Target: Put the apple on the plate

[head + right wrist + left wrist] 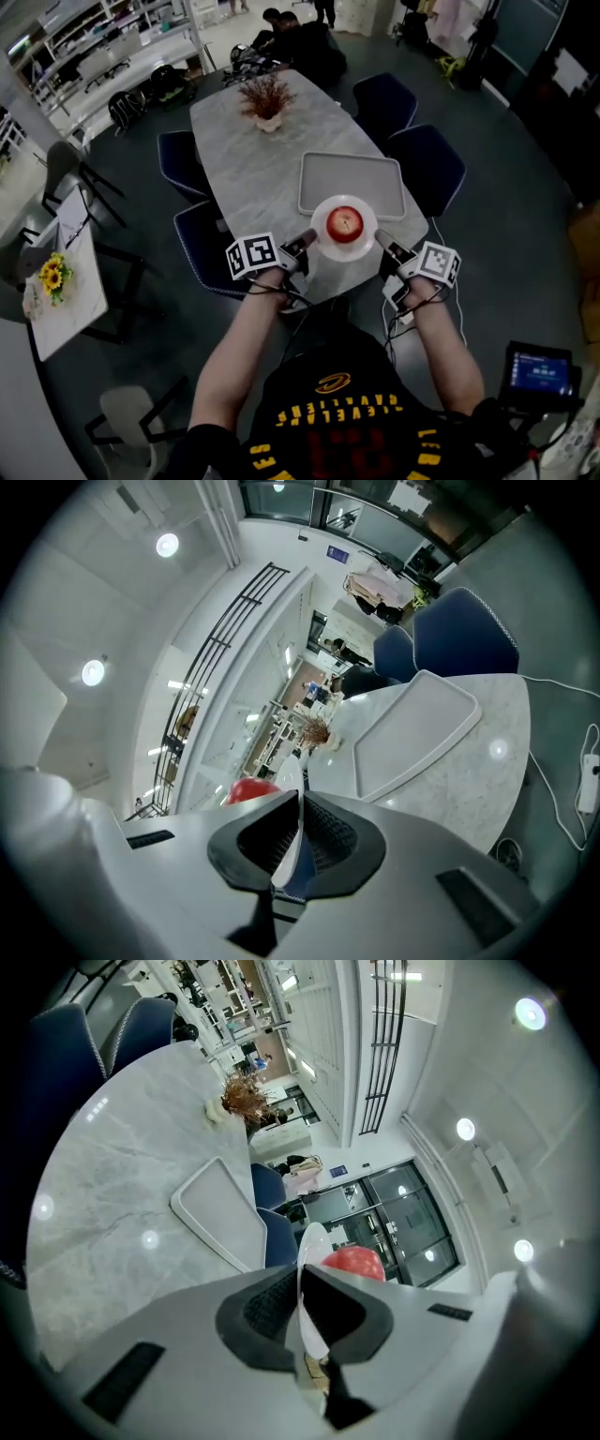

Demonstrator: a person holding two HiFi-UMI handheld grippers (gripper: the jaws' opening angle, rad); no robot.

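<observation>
A red apple (345,223) lies on a small white plate (323,246) held up over the near end of the marble table (253,169). My left gripper (307,240) is shut on the plate's left rim, and my right gripper (382,238) is shut on its right rim. The left gripper view shows the plate's rim (314,1241) edge-on between the pads of that gripper (302,1302), with the apple (354,1262) just beyond. The right gripper view shows the same: rim (289,785) clamped in the gripper (295,832), apple (248,789) behind.
A grey rectangular tray (347,178) lies on the table just beyond the plate. A vase of dried flowers (267,98) stands at the far end. Blue chairs (427,164) line both sides. A small table with yellow flowers (54,274) stands at the left.
</observation>
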